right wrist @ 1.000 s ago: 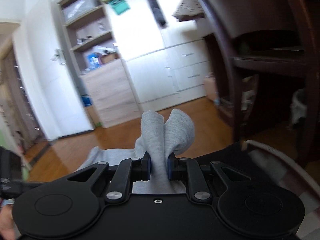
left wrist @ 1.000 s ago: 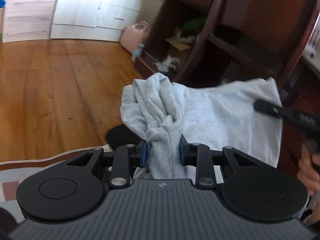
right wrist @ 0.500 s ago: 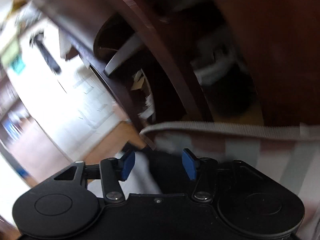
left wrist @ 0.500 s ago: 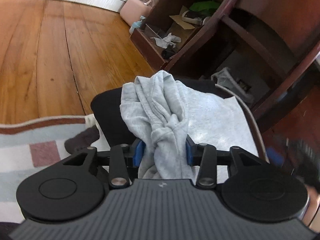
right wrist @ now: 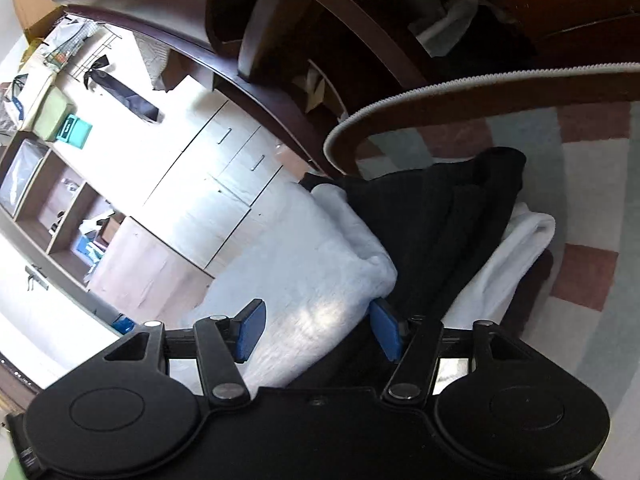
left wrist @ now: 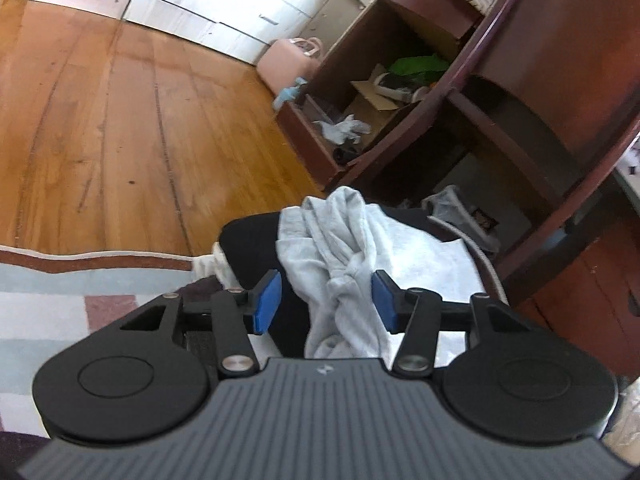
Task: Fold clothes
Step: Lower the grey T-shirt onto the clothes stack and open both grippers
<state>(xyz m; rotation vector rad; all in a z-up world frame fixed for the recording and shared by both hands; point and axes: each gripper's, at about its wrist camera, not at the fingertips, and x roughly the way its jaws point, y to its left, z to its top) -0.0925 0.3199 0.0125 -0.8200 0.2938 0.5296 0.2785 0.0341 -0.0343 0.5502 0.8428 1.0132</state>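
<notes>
Where the left wrist view looks down, the left gripper (left wrist: 326,300) has just been opening its jaws; the bunched grey garment (left wrist: 352,264) lies between them, unclamped, atop a black garment (left wrist: 248,240). In the right wrist view, the right gripper (right wrist: 318,330) jaws stand apart over the grey cloth.

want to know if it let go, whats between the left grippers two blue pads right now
In the left wrist view, a bunched fold of the grey garment lies between the left gripper pads, which have just been opening and stand clear of it.
</notes>
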